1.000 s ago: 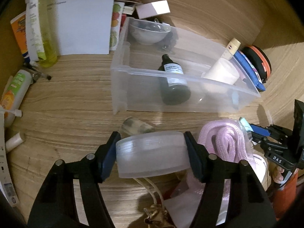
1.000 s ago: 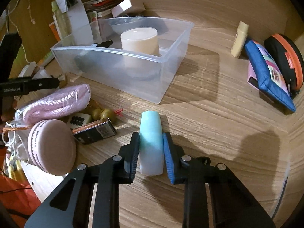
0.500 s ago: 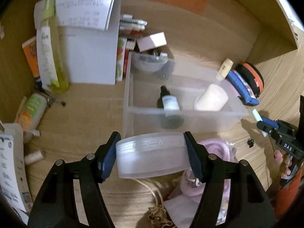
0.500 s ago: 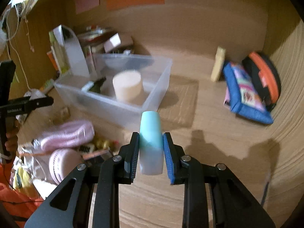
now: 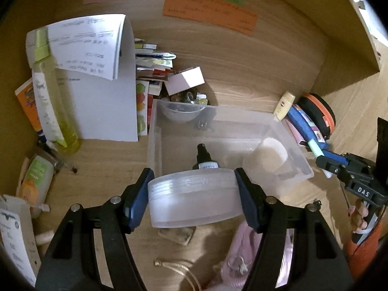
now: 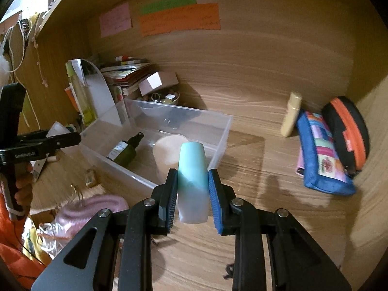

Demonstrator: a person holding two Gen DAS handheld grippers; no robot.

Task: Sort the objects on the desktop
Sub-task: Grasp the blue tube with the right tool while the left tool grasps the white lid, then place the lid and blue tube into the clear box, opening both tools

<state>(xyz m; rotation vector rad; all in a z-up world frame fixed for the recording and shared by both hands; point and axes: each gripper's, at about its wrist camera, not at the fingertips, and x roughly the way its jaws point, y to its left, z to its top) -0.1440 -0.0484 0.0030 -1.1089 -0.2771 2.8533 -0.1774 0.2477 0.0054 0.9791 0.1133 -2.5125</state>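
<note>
Frosted round jar [image 5: 194,197] pinched by left claw [image 5: 194,200]; right claw [image 6: 192,190] pinching smooth mint tube [image 6: 192,181]

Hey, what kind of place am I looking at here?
Likely a home desk nook: wooden desktop with wood panel walls, sticky notes on the back wall, a stack of books, and toiletries in a clear bin.
</note>
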